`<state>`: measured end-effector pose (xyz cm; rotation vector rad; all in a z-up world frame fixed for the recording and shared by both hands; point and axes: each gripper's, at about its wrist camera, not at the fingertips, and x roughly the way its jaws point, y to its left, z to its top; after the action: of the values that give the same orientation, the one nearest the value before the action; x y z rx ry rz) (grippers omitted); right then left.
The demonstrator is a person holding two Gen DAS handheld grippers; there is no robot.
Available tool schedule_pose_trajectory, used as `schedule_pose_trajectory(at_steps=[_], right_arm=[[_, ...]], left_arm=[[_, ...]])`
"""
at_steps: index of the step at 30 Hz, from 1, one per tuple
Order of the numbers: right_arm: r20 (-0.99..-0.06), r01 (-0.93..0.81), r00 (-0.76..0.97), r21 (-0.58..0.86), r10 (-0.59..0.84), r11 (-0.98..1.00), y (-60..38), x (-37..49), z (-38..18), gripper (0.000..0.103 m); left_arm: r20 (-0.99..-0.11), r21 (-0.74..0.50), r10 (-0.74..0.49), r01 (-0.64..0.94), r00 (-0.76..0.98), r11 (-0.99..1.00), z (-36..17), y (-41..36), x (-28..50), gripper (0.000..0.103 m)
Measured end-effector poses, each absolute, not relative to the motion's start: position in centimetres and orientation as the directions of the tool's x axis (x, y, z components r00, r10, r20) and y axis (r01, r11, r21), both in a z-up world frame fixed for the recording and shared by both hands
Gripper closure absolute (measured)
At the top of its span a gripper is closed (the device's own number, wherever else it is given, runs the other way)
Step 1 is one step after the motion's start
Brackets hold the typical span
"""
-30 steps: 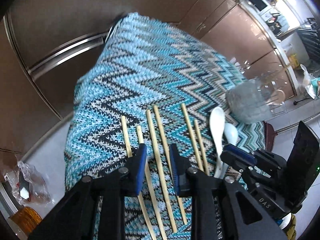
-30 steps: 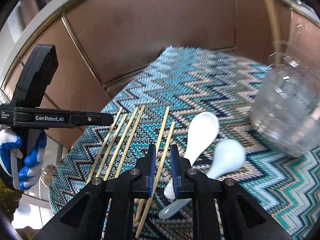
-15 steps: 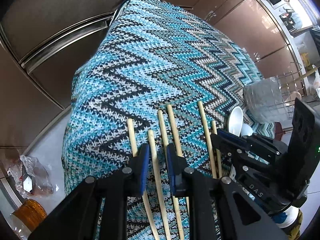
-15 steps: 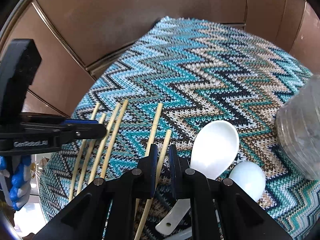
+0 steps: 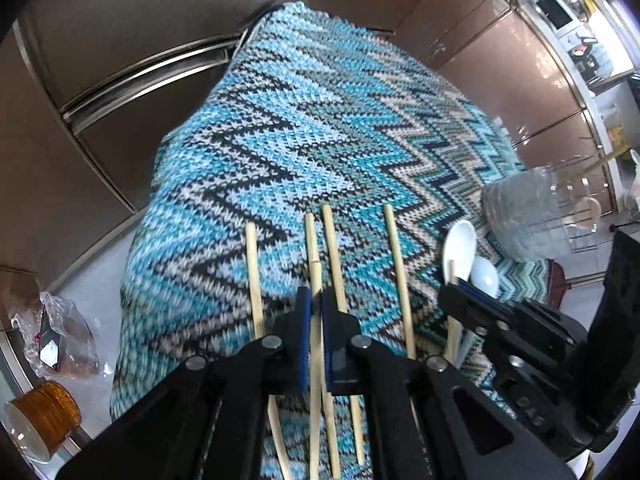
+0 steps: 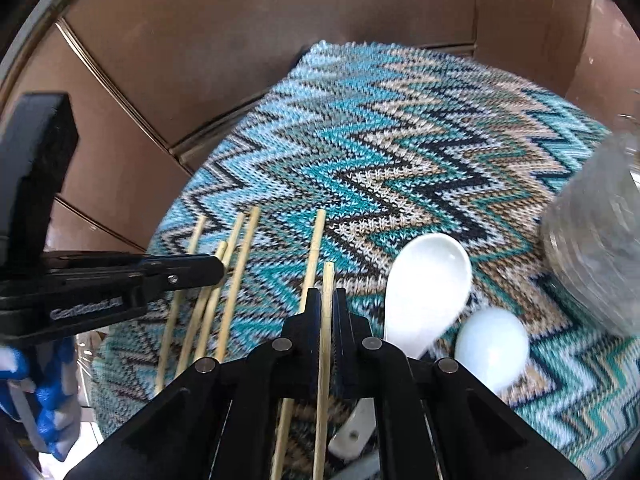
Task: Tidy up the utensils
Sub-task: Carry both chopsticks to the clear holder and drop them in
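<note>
Far left in the left wrist view: crumpled clear plastic bag (image 5: 60, 334) and an amber ribbed glass cup (image 5: 44, 414) on the pale floor below the counter. Counter is covered by a knitted zigzag cloth (image 5: 320, 120), teal/blue/beige/black, coarse stitch texture.

Left gripper (image 5: 315, 312): black frame, blue pads, jaws narrow and clamped on one bamboo chopstick (image 5: 314, 256). In the right wrist view its side reads "GenRobot.AI", blurred; the hand holding it wears a blue-and-white glove (image 6: 52, 412).

Other loose chopsticks (image 5: 334, 248) lie roughly parallel on the cloth on both sides of it, thin, round, pale wood.

Right gripper (image 6: 328, 312): jaws narrow, pinching a second chopstick (image 6: 326, 320) that runs straight between the pads. In the left wrist view its body shows raised letters "DAS".

Just right of that: two white glossy ceramic soup spoons (image 6: 428, 288), bowls up, lying side by side on the cloth, the smaller one (image 6: 492, 344) nearer the edge.

Far right: clear ribbed plastic holder (image 6: 596, 248) standing on the cloth, a chopstick poking out of its top in the left wrist view.
</note>
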<state>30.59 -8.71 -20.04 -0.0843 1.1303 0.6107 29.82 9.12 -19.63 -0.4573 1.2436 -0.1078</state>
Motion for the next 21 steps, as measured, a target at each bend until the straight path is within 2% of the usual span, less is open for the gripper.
schedule_pose_trajectory(at_steps=[11, 17, 21], right_arm=[[-0.693, -0.513, 0.469, 0.290, 0.547, 0.808, -14.9, 21.3, -12.0, 0.097], [-0.570, -0.481, 0.615, 0.278, 0.545, 0.832, -21.0, 17.5, -7.0, 0.098], [-0.478, -0.442, 0.707, 0.277, 0.521, 0.853, -25.0, 17.0, -3.3, 0.098]], left_arm=[[-0.787, -0.427, -0.327, -0.080, 0.523, 0.901, -11.9, 8.7, 23.1, 0.098], [-0.670, -0.432, -0.353, 0.044, 0.653, 0.901, -5.2, 6.3, 20.5, 0.098], [-0.560, -0.454, -0.407, 0.144, 0.722, 0.879, -0.5, 3.6, 20.9, 0.098]])
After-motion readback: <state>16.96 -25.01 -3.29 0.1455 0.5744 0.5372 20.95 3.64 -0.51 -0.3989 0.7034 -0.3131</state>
